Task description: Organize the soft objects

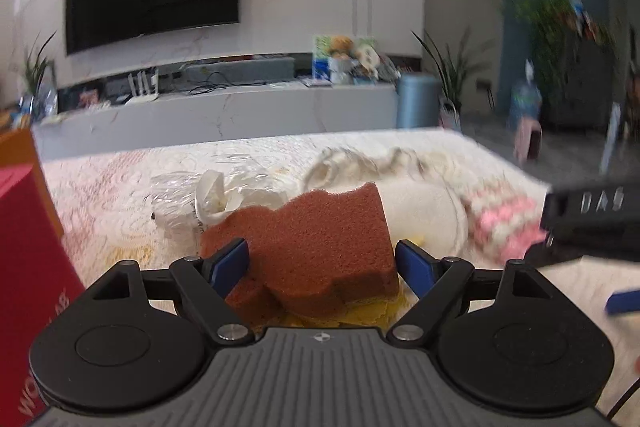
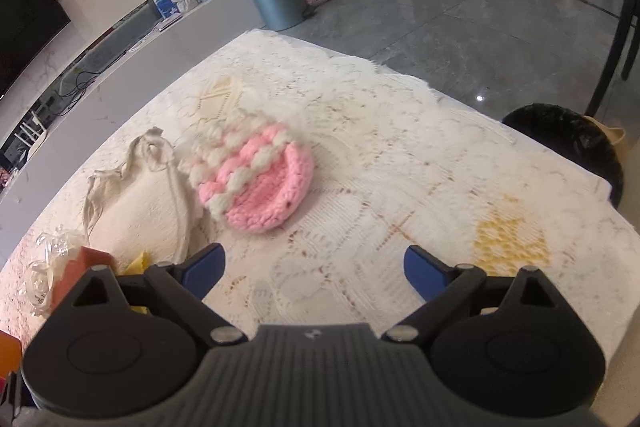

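Note:
My left gripper (image 1: 322, 263) is shut on a brown sponge (image 1: 312, 247) with a yellow underside, held between its blue fingers above the lace-covered table (image 1: 120, 187). The sponge's corner also shows in the right wrist view (image 2: 86, 263). My right gripper (image 2: 314, 271) is open and empty over the tablecloth (image 2: 400, 167). A pink and white knitted pouch (image 2: 260, 183) lies ahead of it, to the left; it also shows blurred in the left wrist view (image 1: 504, 223). A cream cloth bag (image 2: 136, 207) lies left of the pouch, also in the left wrist view (image 1: 420, 207).
A red and orange box (image 1: 28, 247) stands at the left. Crumpled clear plastic and white packaging (image 1: 216, 195) lie behind the sponge. A yellow knitted patch (image 2: 508, 243) lies at the right of the table. A dark stool (image 2: 568, 143) stands past the table's right edge.

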`<state>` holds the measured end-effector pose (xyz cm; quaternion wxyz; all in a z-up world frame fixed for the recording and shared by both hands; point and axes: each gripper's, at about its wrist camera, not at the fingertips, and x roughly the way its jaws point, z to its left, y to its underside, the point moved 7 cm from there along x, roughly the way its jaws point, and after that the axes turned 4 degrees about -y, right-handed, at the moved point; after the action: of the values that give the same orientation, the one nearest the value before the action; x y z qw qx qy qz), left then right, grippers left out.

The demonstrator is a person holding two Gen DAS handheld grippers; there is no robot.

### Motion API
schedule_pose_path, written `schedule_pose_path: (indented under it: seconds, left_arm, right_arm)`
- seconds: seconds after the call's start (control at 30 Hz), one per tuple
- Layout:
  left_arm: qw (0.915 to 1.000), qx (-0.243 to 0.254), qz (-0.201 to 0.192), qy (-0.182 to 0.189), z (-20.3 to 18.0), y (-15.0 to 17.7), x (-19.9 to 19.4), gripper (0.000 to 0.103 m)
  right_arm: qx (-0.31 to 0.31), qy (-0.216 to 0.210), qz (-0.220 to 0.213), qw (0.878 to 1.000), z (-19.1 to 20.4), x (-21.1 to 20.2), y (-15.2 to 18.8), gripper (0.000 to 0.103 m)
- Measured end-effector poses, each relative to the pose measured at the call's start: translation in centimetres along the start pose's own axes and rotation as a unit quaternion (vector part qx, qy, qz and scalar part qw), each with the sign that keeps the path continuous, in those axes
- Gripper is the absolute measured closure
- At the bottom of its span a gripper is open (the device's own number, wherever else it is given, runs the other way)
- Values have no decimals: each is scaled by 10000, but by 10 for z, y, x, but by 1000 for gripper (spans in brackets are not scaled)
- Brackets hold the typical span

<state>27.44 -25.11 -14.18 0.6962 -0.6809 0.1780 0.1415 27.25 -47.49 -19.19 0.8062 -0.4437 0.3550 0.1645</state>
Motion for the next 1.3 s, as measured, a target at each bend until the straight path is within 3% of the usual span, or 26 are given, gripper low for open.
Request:
schedule_pose_path:
  seconds: [0.13,0.23,0.33,0.43,0.67,0.7,0.73,0.77,0.83,0.93,1.03,1.07,1.1,1.3]
  left_arm:
    - [9996,-269,-64,55,6,-3,-2,5]
    - [9995,-297,-67,107,6,-4,-1,8]
    - [9993,-328,-59,197,7,-4,-1,13]
    - [9990,-321,-6,306,7,-2,-1,15]
    - [9987,-266,69,426,4,0,0,20]
    - [9986,-272,76,438,4,1,0,20]
    - [9986,-279,78,449,4,1,0,21]
    - [9985,-275,81,463,4,1,0,22]
    - [9985,-215,100,501,3,1,-1,24]
    - [9985,-212,72,493,3,1,-2,26]
    - [9991,-42,-66,416,-3,1,-8,37]
    - [9990,28,-188,410,-5,0,-12,47]
    - [9987,94,-305,403,-7,-1,-16,54]
    - [9984,314,-259,384,-15,0,-17,60]
  right_arm:
    - [-339,146,-496,9981,6,1,-9,5]
    - [-179,99,-926,9955,7,4,-14,6]
    - [-149,-42,-740,9971,14,15,-9,14]
    - [-659,161,-776,9947,28,18,-5,14]
    - [-2055,545,-1092,9710,46,23,0,14]
    - [-2115,514,-1069,9702,47,25,1,20]
    - [-2140,396,-983,9711,49,27,3,45]
    - [-2154,198,-869,9725,52,29,5,57]
    - [-2492,284,-942,9634,60,27,7,72]
    - [-2966,440,-963,9491,69,25,12,83]
    - [-2766,382,-973,9553,67,22,8,88]
    - [-2683,362,-964,9578,66,20,6,89]
    - [-2638,306,-1010,9588,67,16,4,99]
    - [-2639,172,-1407,9541,78,-12,-7,99]
